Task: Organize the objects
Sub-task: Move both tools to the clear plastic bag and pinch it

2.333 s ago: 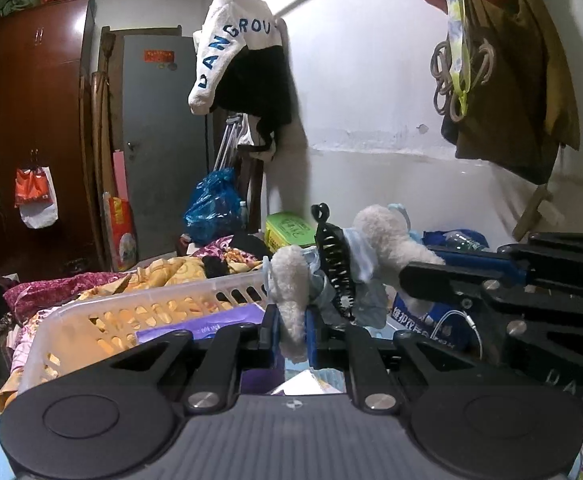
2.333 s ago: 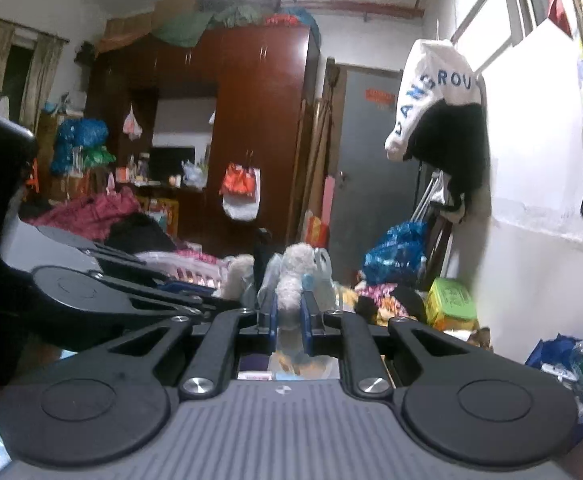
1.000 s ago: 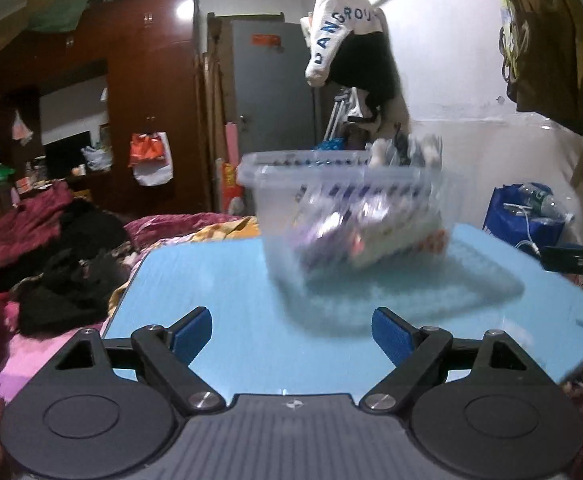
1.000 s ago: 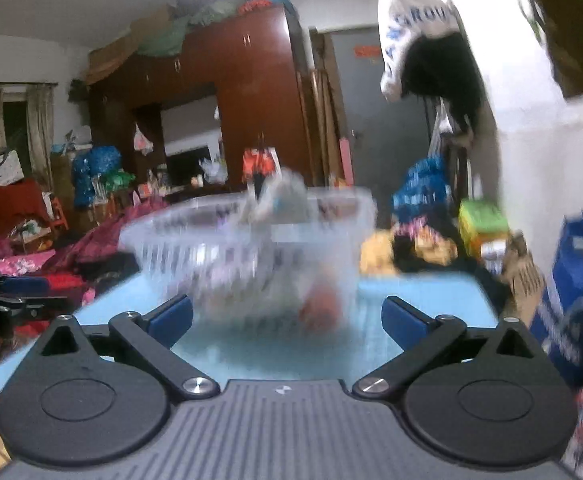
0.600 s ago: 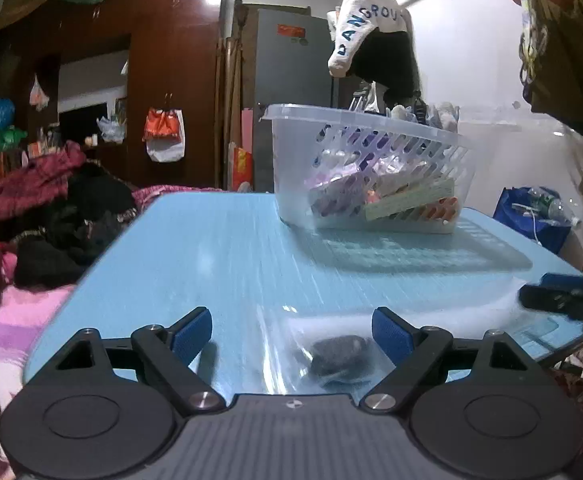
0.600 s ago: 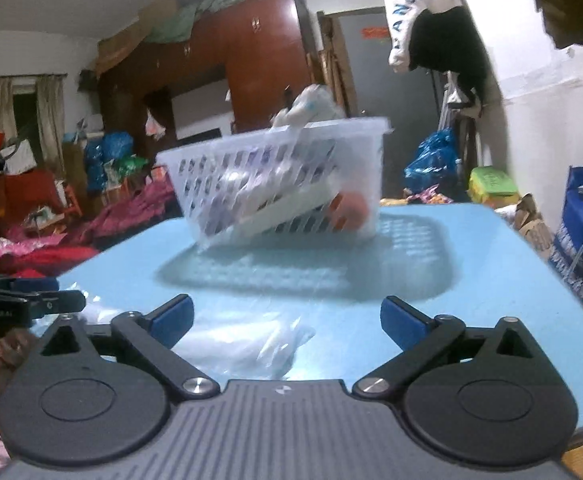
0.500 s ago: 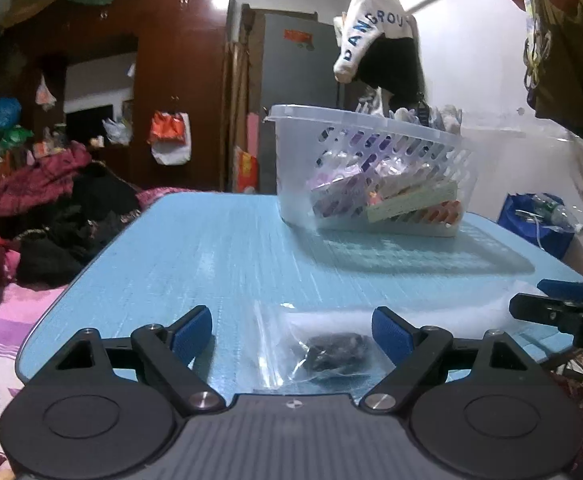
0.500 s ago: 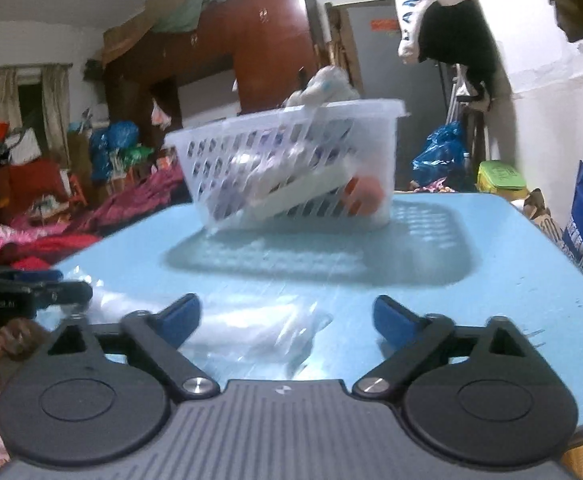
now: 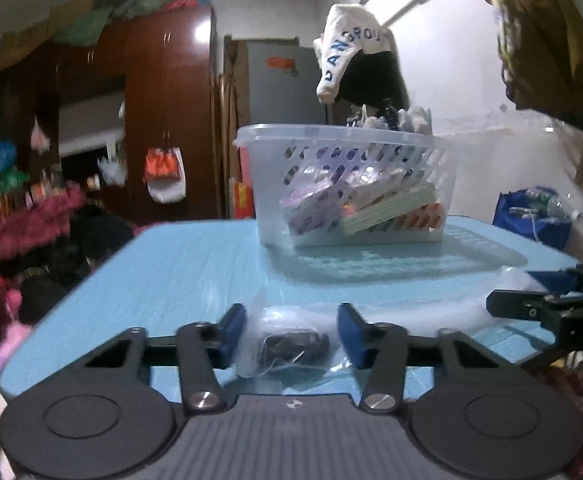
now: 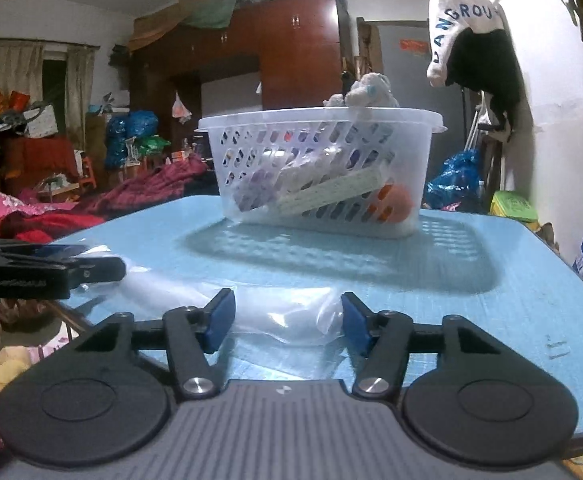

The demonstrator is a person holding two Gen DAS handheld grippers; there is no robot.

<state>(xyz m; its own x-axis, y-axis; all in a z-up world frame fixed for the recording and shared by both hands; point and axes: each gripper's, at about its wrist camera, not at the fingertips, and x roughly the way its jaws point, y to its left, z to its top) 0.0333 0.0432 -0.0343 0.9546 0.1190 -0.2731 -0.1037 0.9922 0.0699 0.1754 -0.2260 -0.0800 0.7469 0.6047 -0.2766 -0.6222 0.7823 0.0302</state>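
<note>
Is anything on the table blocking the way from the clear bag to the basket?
Nothing visible does. The clear bag lies near the table's front edge, between the left gripper's jaws, which have just been closing. Only bare blue tabletop separates it from the basket. The right gripper straddles the bag's other end.

Ahead of our left hand-held gripper [image 9: 292, 334], with its blue pads, we see a light blue tabletop [image 9: 195, 264], a translucent white perforated basket [image 9: 343, 188] and a clear bag [image 9: 291, 340] with something black inside.
</note>
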